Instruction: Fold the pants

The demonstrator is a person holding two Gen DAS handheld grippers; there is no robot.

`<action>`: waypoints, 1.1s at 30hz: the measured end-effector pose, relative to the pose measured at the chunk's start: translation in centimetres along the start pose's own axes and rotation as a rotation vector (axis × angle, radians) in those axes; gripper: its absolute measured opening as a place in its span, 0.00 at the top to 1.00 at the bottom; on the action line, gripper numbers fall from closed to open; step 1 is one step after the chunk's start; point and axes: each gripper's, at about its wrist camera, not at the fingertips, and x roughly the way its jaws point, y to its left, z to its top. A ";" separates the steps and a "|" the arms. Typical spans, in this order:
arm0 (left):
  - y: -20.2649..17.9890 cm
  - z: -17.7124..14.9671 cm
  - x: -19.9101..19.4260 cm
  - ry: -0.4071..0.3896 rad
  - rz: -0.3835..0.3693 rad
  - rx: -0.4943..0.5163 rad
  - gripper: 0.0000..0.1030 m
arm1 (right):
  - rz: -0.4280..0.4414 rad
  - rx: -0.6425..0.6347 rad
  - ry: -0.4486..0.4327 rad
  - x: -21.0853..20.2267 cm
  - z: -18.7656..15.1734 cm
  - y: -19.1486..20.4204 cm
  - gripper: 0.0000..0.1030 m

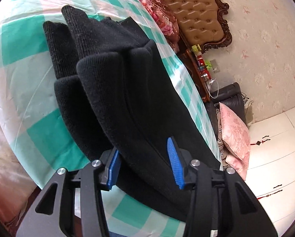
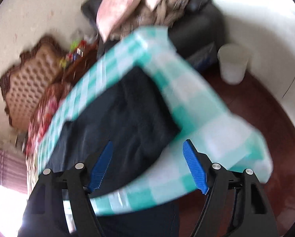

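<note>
The black pants (image 1: 115, 98) lie on the bed's green-and-white checked sheet (image 1: 19, 29), folded into a thick, layered bundle. In the left wrist view the bundle's long axis runs away from the gripper toward the far side of the mattress, slanting up and to the left — rounded folded edges sit nearest, and the ribbed ends point away.

The left gripper (image 1: 145, 164) is down at the near end of the bundle, its 2 blue pads (image 1: 175, 164) spread wide, with the fabric's edge lying in the gap between them; the jaws are released, not pinching it.

The right wrist view is heavily blurred. The right gripper (image 2: 148, 165) hangs over the bed with its jaws wide apart and nothing between them. From here the pants (image 2: 117, 118) read as a dark slab angled across the sheet, near the bed's corner.

Beyond the bed stand a tufted tan headboard (image 1: 196, 13), a pink pillow (image 1: 234, 136) on a dark chair, and a white bucket (image 2: 233, 66) on the floor.
</note>
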 end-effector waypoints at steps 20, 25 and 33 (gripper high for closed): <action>1.2 -0.6 1.1 0.011 -0.007 -0.002 0.92 | 0.040 -0.166 -0.108 2.5 5.3 4.3 0.88; 1.5 -0.1 1.3 0.023 -0.009 -0.013 0.92 | 0.000 -0.052 -0.030 4.5 3.2 -0.5 0.87; 0.0 0.0 -0.7 -0.002 -0.049 -0.002 0.93 | -0.044 -0.026 -0.037 5.7 3.0 -1.2 0.84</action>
